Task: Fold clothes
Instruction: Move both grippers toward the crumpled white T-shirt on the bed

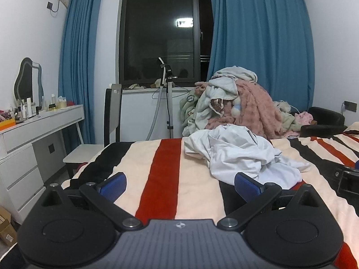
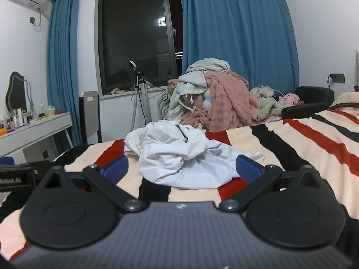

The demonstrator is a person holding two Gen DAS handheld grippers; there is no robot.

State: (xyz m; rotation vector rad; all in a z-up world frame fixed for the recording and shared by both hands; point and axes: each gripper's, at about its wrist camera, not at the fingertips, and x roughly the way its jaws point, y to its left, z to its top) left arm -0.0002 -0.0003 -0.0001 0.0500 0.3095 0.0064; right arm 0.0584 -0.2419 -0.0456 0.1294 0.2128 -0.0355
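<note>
**Both jaws spread, crumpled garment ahead on the bed**

I hold the left gripper point(image 1: 179, 185) and the right gripper point(image 2: 182, 168) low over the striped blanket point(image 1: 166, 168), jaws spread wide and gripping nothing, so either can take an edge. The white garment point(image 2: 186, 157) lies bunched, not folded, mid-frame in the right view and right of centre in the left. Behind it, upper middle, a clothes pile point(image 1: 235, 98) sits heaped by the curtain point(image 1: 264, 33).
</note>
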